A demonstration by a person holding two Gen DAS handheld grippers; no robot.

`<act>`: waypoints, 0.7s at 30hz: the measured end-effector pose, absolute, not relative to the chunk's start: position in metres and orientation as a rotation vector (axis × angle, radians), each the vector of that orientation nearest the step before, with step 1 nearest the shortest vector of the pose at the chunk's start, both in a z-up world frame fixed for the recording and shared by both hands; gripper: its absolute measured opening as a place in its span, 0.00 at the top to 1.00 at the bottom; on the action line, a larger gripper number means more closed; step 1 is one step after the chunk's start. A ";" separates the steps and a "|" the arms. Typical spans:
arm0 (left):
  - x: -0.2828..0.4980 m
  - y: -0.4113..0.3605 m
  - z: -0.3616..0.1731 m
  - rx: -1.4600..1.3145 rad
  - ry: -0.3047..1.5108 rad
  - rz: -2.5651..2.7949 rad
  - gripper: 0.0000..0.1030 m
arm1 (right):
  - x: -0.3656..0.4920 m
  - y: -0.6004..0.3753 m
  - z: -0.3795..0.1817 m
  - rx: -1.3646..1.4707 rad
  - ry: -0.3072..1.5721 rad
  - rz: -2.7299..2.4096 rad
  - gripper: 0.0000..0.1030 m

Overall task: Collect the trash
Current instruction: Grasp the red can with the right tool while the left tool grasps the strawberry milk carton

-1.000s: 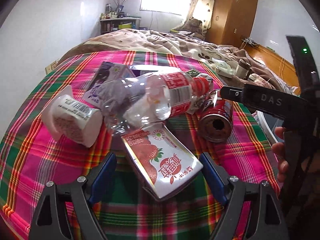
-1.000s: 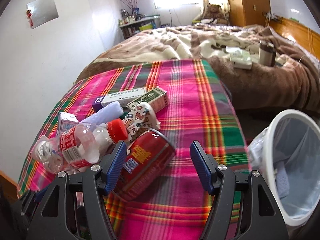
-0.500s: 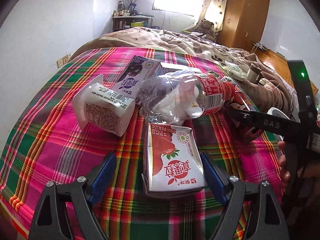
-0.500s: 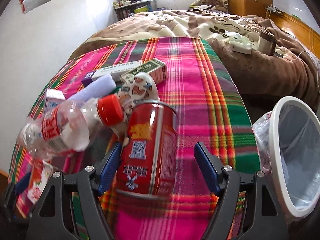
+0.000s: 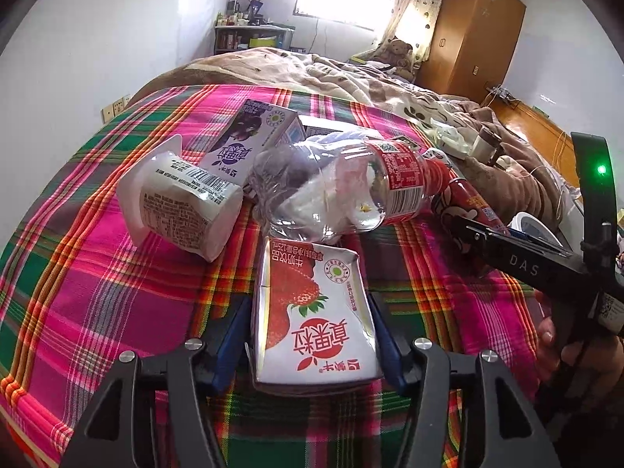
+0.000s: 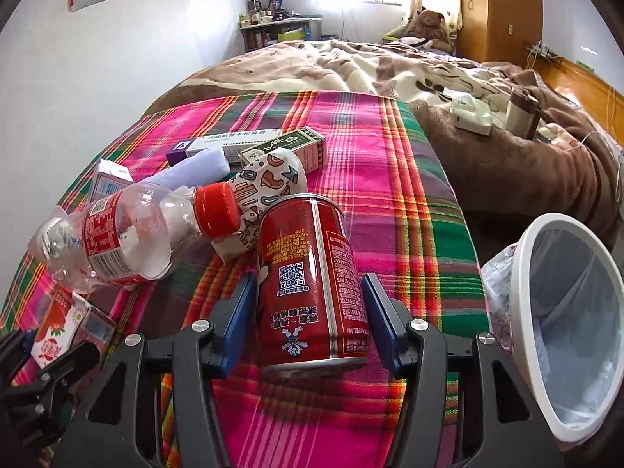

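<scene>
A white strawberry milk carton [image 5: 312, 335] lies on the plaid cloth [image 5: 97, 273]. My left gripper [image 5: 309, 304] is closing on it, both blue pads against its dented sides. A red drink can [image 6: 312, 273] lies on its side with its base toward the camera. My right gripper [image 6: 309, 280] is closing on it, one pad touching each flank. In the left wrist view the right gripper [image 5: 507, 257] reaches in from the right over the can [image 5: 464, 202], with a hand behind it. The carton [image 6: 54, 335] also shows low left in the right wrist view.
A crushed clear bottle [image 5: 343, 183] with a red cap, a white yogurt cup [image 5: 183, 199] and a purple carton [image 5: 249, 136] lie just beyond. A patterned paper cup [image 6: 269, 183] and two medicine boxes [image 6: 234, 140] sit farther back. A lined white bin [image 6: 565, 331] stands off the table's right edge.
Both pairs of jaws have narrowed until the pads meet the carton and the can. Each item, skewed a second ago, now lies straight between its pads and looks closer.
</scene>
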State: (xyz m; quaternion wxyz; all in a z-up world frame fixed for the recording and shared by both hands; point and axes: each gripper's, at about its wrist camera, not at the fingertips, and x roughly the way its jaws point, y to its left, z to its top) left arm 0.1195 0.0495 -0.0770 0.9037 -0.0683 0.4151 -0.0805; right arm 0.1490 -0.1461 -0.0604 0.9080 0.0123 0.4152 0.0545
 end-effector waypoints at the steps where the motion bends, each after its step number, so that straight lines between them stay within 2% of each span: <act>1: 0.119 0.050 -0.077 -0.143 0.857 -0.166 0.42 | 0.148 -0.147 -0.060 0.027 0.855 0.117 0.45; 21: 0.080 0.027 -0.048 -0.108 0.769 -0.239 0.42 | 0.106 -0.168 -0.051 0.111 0.798 0.137 0.46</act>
